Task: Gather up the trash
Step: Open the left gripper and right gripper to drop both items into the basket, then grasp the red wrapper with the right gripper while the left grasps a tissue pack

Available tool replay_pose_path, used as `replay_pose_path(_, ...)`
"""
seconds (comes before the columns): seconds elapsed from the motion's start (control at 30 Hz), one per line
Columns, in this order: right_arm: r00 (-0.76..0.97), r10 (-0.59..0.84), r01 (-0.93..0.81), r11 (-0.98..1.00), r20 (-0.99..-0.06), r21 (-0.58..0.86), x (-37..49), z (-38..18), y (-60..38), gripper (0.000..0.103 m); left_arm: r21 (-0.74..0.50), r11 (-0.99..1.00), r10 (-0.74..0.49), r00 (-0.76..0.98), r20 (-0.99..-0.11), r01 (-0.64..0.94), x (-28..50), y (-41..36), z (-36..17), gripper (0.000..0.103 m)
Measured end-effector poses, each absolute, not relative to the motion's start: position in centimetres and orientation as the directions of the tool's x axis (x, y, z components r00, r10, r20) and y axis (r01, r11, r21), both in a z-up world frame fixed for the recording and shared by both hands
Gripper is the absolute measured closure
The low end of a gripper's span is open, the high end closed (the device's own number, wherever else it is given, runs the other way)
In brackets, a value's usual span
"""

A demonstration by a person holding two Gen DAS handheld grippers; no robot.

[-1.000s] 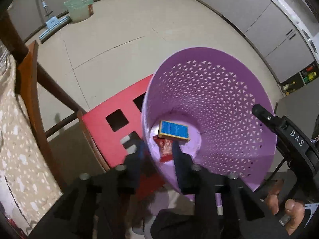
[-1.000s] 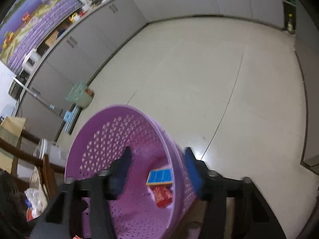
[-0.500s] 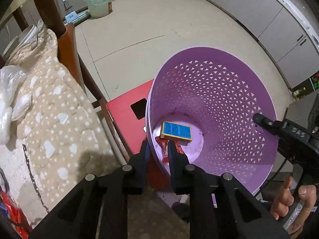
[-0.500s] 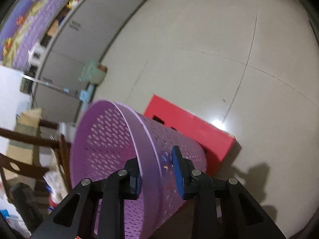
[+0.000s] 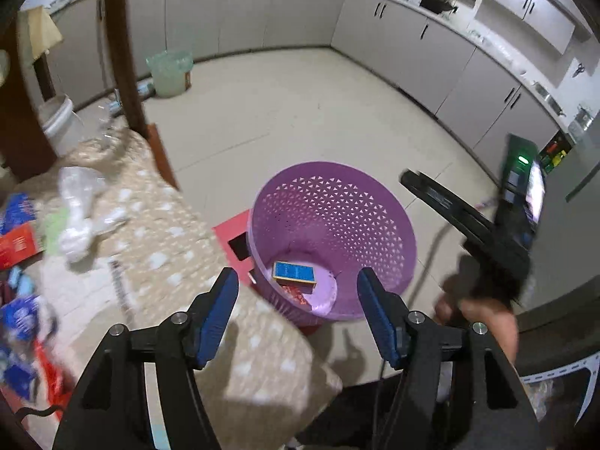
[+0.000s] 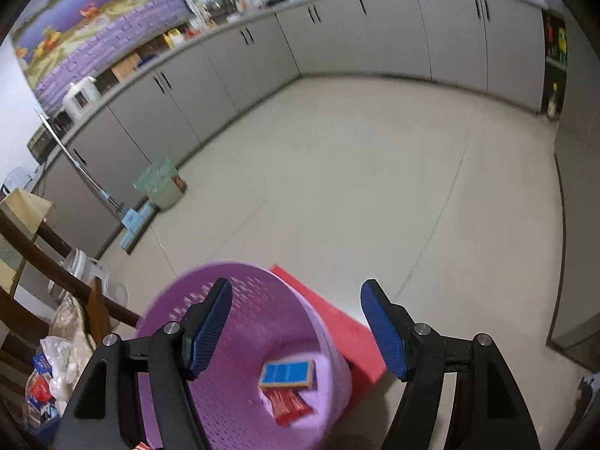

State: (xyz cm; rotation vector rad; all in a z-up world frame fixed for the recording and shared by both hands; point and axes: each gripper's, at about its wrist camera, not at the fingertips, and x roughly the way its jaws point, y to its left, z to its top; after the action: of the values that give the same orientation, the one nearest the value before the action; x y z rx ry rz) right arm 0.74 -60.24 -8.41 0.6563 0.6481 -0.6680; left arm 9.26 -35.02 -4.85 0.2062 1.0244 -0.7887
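A purple lattice basket (image 5: 337, 217) stands on a red stool (image 5: 228, 229) beside the table. In it lie a blue box (image 5: 294, 273) and a red wrapper (image 5: 296, 295). My left gripper (image 5: 298, 311) hovers above the basket's near rim. Its jaws are opening and nothing is between the pads. In the right wrist view the basket (image 6: 236, 393), blue box (image 6: 287, 373) and red wrapper (image 6: 287, 407) lie below my right gripper (image 6: 296, 333). Its jaws are also opening, clear of the rim. Loose trash lies on the table: a crumpled plastic bag (image 5: 77, 217), a red packet (image 5: 17, 243) and blue packets (image 5: 20, 318).
The table's beige spotted cloth (image 5: 168, 247) fills the left, with a wooden chair post (image 5: 123, 56) behind it. A green bin (image 6: 161, 183) and a mop (image 6: 127, 225) stand by the grey cabinets. A hand (image 5: 483, 318) carries the other tool on the right. Tiled floor (image 6: 375, 187) stretches beyond.
Both grippers were shut on the basket's rim half a second ago; both have let go, spread wide and risen. The left one pulled back further, bringing the table top into view.
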Motion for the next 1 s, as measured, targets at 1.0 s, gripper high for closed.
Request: replay_pose_path(1.0,0.592,0.462,-0.302,0.887,-0.660,0.349,10.6,-8.5,-23.6,0.025,-0.149,0.981,-0.192,0.549,-0.813,0.123,14.4,-2.1,-6.9,0.025)
